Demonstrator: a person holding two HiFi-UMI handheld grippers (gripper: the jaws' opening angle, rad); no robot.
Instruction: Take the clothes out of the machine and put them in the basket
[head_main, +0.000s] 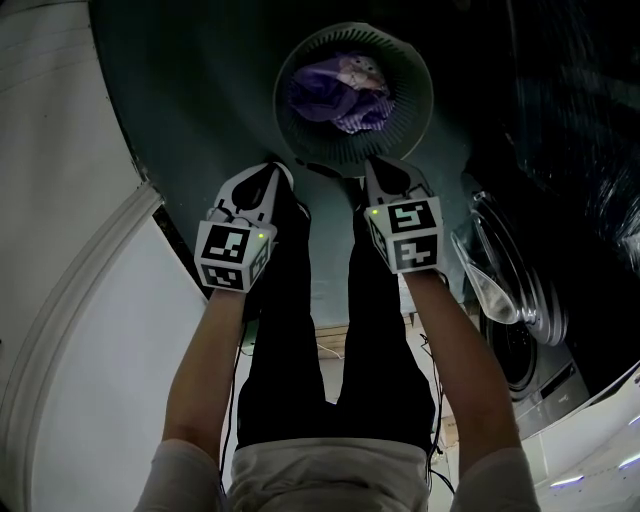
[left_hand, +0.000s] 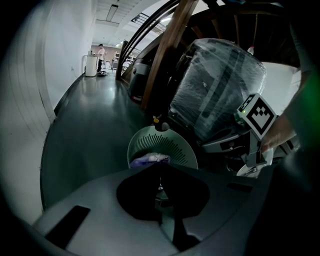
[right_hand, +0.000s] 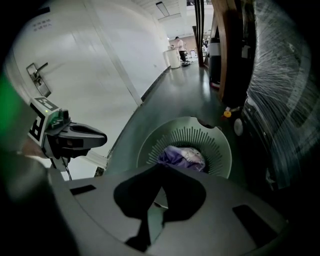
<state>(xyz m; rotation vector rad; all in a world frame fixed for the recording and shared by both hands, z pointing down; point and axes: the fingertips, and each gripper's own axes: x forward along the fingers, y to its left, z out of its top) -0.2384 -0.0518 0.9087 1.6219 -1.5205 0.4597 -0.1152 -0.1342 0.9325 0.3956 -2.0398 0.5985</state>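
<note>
A pale green round basket (head_main: 410, 100) stands on the dark floor ahead of me, with purple and patterned clothes (head_main: 338, 90) lying in it. Both grippers hang side by side just short of its near rim. My left gripper (head_main: 272, 180) and my right gripper (head_main: 378, 172) each have their jaws together, and I see nothing between them. The left gripper view has the basket (left_hand: 175, 145) and clothes (left_hand: 150, 160) just beyond its shut tips (left_hand: 160, 170). In the right gripper view the basket (right_hand: 210, 140) and the clothes (right_hand: 182, 157) sit past the shut tips (right_hand: 160, 167).
A washing machine (head_main: 530, 350) with its round glass door (head_main: 490, 285) swung open stands to my right. A plastic-wrapped appliance (left_hand: 220, 85) and a wooden post (left_hand: 165, 55) rise behind the basket. A white wall (head_main: 60, 200) runs on the left. My black-trousered legs (head_main: 290, 330) are below the grippers.
</note>
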